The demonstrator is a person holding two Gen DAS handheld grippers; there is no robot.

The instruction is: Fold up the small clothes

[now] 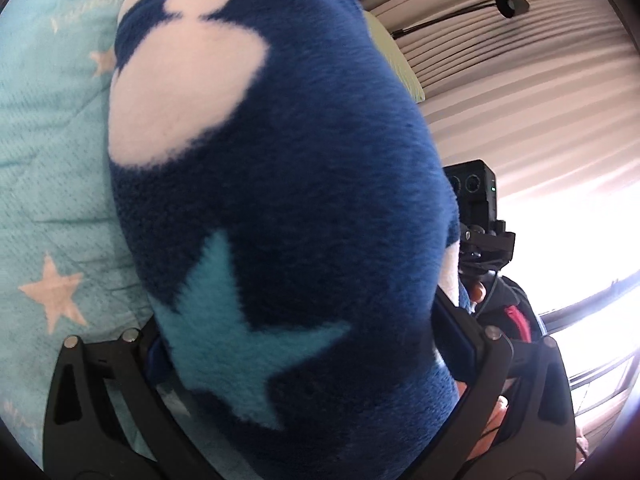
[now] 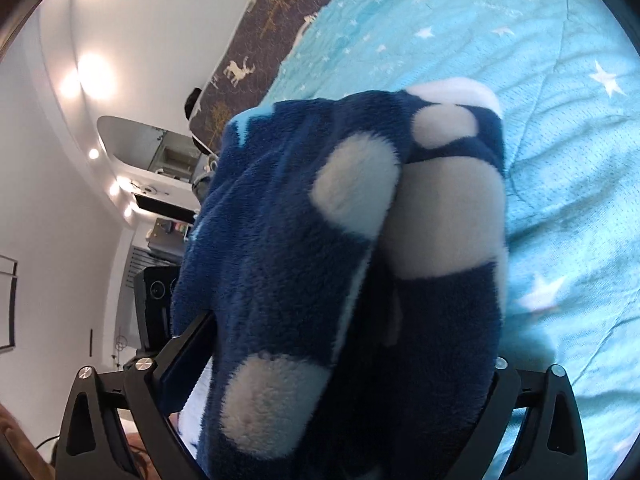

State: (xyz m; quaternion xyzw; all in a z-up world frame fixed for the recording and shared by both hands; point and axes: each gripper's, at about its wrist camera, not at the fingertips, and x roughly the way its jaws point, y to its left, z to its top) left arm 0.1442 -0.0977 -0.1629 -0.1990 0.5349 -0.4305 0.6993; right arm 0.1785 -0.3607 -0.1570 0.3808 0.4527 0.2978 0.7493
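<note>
Here, two tools, one garment. The left tool [image 1: 304, 360] has its two black fingers [image 1: 492, 364] spread either side of a thick bunch of navy fleece garment [image 1: 288, 184]; the cloth fills the gap and hides the tips, so the tool reads as clamped on the fleece. The right tool [image 2: 340, 380] is the same case: two fingers [image 2: 180, 356] flank the fleece [image 2: 280, 248], which drapes between them and over the front.

The garment is held up off the bed, bunched and hanging, with folds running lengthwise in the right wrist view.

Counts on the fleece: left view shows one pale blue star [image 1: 232, 340] and one large white blob shape [image 1: 180, 96] with two smaller lobes above it. Right view shows four whitish round patches, the nearest [image 2: 272, 404] low by the tool.

The surface beneath is a bed with a turquoise cover [image 2: 540, 92] printed with many small white stars. Along its far edge lies a dark brown blanket [image 2: 272, 12] with pale deer figures.

Room: white walls and ceiling with several round spot lights [image 2: 94, 68] to the left of the right view. In the left view, ribbed pale curtains [image 1: 520, 80], a black gooseneck lamp [image 1: 508, 2], a bright window at right, one green pillow edge [image 1: 404, 68], and a black camera unit [image 1: 476, 188] beside the fleece.
</note>
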